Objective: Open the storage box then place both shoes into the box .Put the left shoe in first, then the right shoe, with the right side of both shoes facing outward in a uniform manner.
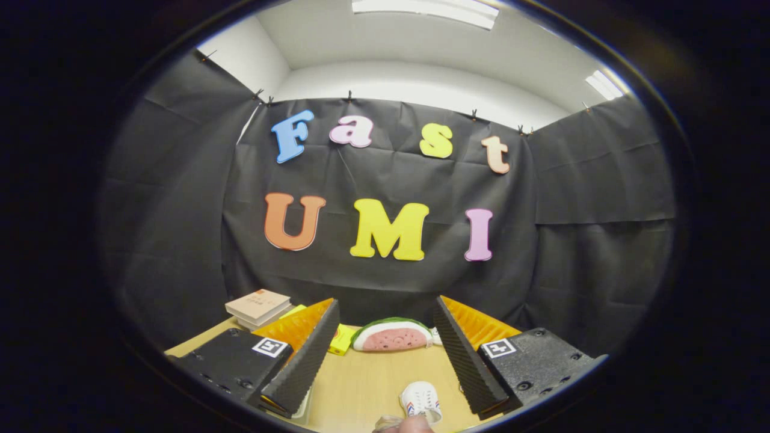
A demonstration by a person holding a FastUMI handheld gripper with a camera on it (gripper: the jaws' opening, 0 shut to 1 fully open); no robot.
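Shoe [420,402] (white) seen on the wooden desk [361,385], between the fingers | books [258,307], watermelon slice [392,335] set beyond | tongs [385,361] held spread, nothing gripped.

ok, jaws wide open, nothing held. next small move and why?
Probably tilt the gripper down toward the table: its jaws stand open and empty, aimed at the wall, with the white shoe low between them and a watermelon slice toy beyond. No storage box visible yet.
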